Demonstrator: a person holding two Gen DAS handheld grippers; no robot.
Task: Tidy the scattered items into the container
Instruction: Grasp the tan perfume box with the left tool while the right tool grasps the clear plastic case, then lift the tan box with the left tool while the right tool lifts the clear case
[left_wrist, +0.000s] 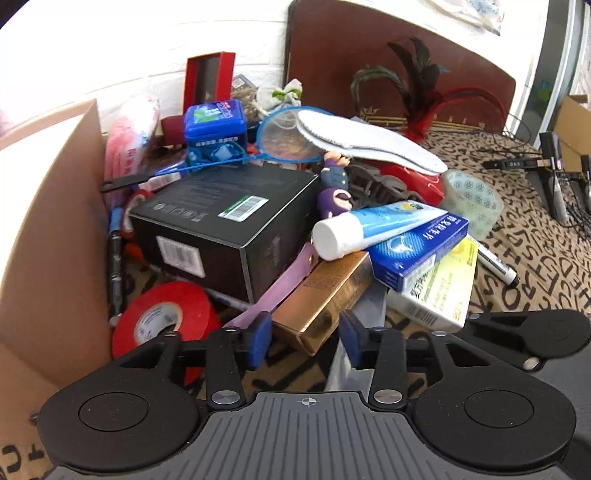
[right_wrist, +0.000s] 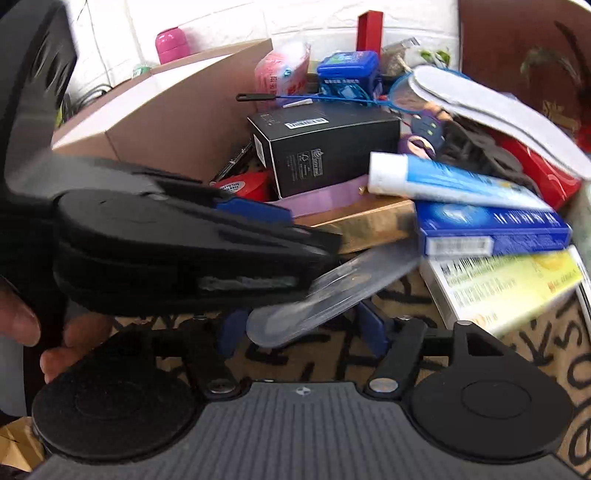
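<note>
While both grippers point into a heap of household clutter on a tan cloth (left_wrist: 532, 258) printed with black letters, a large cardboard box (left_wrist: 48, 229) stands to the left of the left gripper (left_wrist: 305, 334); its brown wall fills that side of the left wrist view.

Straight ahead of the left gripper and slightly left sits a black carton (left_wrist: 225, 221) with barcode labels. Behind it, farther away, a white shoe insole (left_wrist: 369, 142) lies across a blue toy racket (left_wrist: 284, 138), with a blue tin (left_wrist: 216, 123) to their left.

Ahead and to the right, a blue and white tube (left_wrist: 376, 225) rests on a blue medicine box (left_wrist: 421, 247), which lies on a yellow and white box (left_wrist: 439, 288). A copper-coloured box (left_wrist: 321, 295) lies just in front of the left gripper, its near end between the blue pads (left_wrist: 260, 338), which stand apart and do not touch it. A red tape roll (left_wrist: 166, 314) sits close by on the left.

From the right wrist view, the right gripper (right_wrist: 301, 328) has its fingers spread, with a clear plastic strip (right_wrist: 332, 295) lying between them; I cannot tell whether it touches either finger. The left gripper crosses this view from the left, blurred, above the strip.

Smaller still, a black marker (left_wrist: 495, 264) lies on the cloth to the far right.
</note>
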